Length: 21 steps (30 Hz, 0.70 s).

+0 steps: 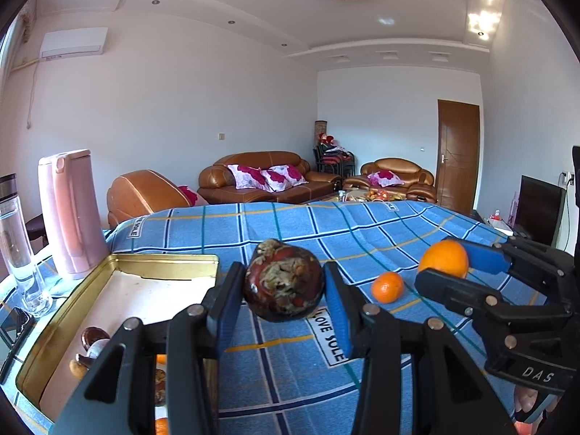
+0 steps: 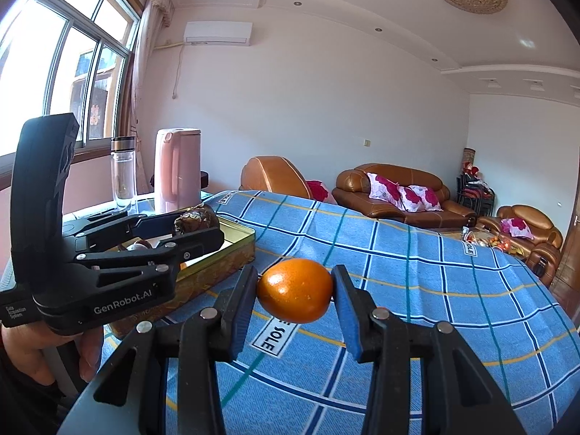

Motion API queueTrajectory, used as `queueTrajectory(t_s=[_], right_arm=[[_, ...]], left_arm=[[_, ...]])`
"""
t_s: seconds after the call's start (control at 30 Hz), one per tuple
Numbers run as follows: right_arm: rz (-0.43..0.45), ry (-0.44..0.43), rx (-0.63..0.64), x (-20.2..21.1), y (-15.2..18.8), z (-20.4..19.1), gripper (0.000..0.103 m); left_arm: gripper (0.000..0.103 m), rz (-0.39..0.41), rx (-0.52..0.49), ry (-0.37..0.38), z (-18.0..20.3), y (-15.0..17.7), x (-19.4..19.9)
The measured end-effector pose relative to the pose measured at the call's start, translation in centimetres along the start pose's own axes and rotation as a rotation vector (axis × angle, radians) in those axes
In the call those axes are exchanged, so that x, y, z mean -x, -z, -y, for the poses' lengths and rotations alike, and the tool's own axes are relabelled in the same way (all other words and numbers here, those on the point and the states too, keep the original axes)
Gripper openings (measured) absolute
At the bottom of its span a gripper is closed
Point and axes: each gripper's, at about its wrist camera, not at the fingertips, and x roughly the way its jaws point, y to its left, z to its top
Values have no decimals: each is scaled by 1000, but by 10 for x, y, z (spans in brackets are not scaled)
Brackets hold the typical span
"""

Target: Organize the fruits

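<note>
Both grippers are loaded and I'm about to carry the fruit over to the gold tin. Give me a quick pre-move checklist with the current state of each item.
1. Left gripper shut on the dark mottled fruit, lifted off the cloth: ok.
2. Right gripper shut on the orange: ok.
3. Gold tin has bare floor for more fruit: ok.
4. Pink kettle and clear bottle stand outside the tin: ok.
5. Small mandarin left on the blue checked cloth: not ok.
6. Grip firmness for the carry: cannot tell.
</note>
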Motion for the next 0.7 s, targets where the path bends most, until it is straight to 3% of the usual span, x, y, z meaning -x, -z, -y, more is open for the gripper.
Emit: queueTrajectory(t_s=[0.7], right_arm=[[0, -91, 68, -25, -21, -46, 44]], left_arm=[[45, -12, 26, -111, -52, 4, 13]])
